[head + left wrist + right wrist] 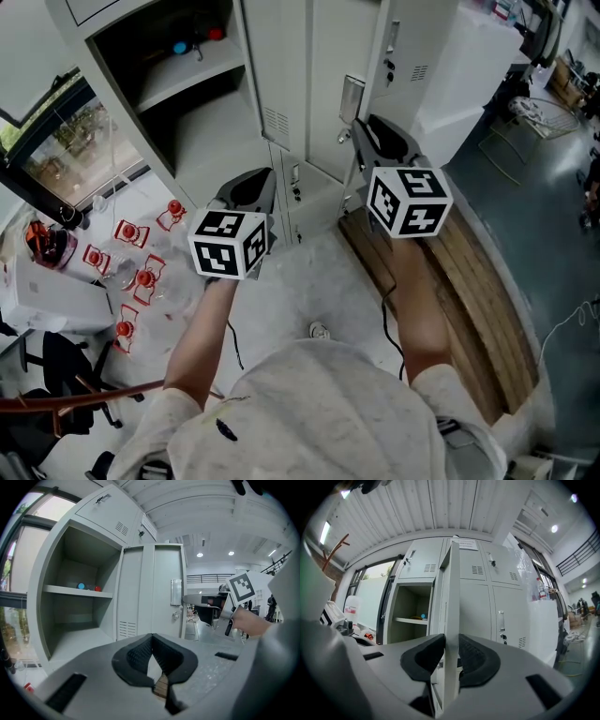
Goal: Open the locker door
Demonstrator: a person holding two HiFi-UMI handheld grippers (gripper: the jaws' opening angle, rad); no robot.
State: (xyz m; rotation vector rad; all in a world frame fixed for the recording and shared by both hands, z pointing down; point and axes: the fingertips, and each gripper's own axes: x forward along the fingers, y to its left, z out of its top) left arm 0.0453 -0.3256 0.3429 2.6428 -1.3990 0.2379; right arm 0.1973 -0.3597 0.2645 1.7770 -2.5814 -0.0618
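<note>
The grey locker door (319, 84) stands swung out from the open compartment (178, 94). In the right gripper view the door (451, 597) is edge-on, and my right gripper (451, 656) is shut on that free edge, a dark pad pressing each face. In the head view the right gripper (366, 131) meets the door's right edge just below a metal plate. My left gripper (258, 187) hovers lower and to the left, apart from the locker. Its jaws (152, 641) are shut tip to tip with nothing between them. Small blue and red things (80, 586) lie on the shelf inside.
More closed lockers (501, 616) stand to the right of the door. A white table with several red-marked things (131, 262) sits at the left under a window (66, 141). Wooden planks (469, 281) lie on the floor at the right, beside a white cabinet (469, 66).
</note>
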